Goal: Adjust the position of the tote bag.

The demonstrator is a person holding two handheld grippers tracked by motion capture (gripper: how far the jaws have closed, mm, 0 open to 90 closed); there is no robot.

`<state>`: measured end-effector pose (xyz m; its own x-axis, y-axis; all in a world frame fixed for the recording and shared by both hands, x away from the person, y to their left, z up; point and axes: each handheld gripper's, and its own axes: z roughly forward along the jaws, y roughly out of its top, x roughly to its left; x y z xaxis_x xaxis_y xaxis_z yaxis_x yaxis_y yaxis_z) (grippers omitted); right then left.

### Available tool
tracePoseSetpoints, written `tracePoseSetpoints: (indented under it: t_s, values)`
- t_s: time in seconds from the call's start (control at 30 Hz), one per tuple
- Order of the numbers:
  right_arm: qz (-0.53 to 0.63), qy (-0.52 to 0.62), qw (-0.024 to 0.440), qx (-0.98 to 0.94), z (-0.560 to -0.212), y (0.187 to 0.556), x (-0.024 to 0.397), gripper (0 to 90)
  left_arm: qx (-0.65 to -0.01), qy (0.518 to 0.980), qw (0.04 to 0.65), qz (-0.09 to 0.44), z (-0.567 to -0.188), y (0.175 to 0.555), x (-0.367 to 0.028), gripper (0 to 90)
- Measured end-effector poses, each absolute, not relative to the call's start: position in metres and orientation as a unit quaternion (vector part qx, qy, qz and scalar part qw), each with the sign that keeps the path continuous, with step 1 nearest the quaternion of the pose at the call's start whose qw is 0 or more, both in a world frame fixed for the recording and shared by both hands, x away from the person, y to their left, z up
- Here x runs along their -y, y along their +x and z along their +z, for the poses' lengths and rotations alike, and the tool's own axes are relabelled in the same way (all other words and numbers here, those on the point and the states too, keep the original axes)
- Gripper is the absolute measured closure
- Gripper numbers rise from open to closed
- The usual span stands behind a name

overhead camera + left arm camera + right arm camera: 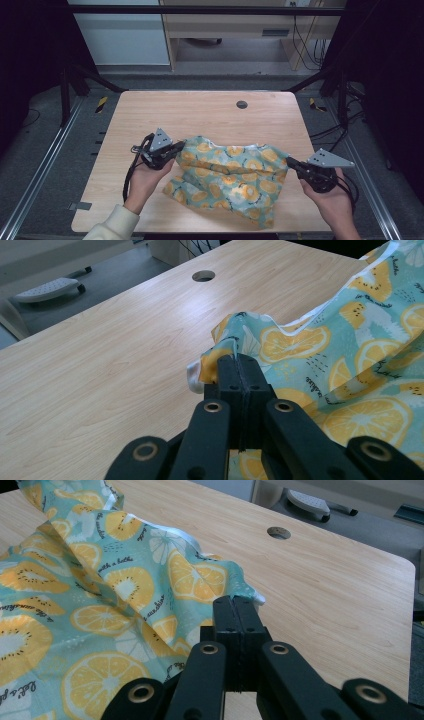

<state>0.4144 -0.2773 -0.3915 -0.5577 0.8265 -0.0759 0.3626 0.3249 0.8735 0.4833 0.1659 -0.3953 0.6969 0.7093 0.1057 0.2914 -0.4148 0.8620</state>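
Teal citrus-print cloth [227, 177], 1 piece; 2 grippers, left gripper [176, 146], right gripper [291, 162], each pinching 1 corner.

The cloth [227, 175] is showing a teal ground patterned with orange and yellow citrus slices, dark script lettering and a white edge. The desk [200, 112] is displaying pale wood grain. Both claws are looking black.
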Motion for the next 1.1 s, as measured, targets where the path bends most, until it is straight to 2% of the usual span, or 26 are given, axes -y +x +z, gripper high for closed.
tracePoseSetpoints:
  t_s: [0.23,0.67,0.87,1.1]
  values:
    - [0.437,0.377,0.271,-0.77,-0.387,0.406,0.276,90.0,-0.303,0.803,0.457,0.233,-0.394,0.469,-0.172,90.0]
    - [0.455,0.335,0.277,-0.777,-0.383,0.366,0.268,90.0,-0.311,0.786,0.487,0.218,-0.404,0.436,-0.195,90.0]
    - [0.462,0.328,0.274,-0.777,-0.38,0.36,0.268,90.0,-0.305,0.779,0.504,0.218,-0.399,0.427,-0.201,90.0]
    - [0.484,0.301,0.253,-0.782,-0.384,0.34,0.271,90.0,-0.294,0.776,0.525,0.189,-0.414,0.409,-0.209,90.0]
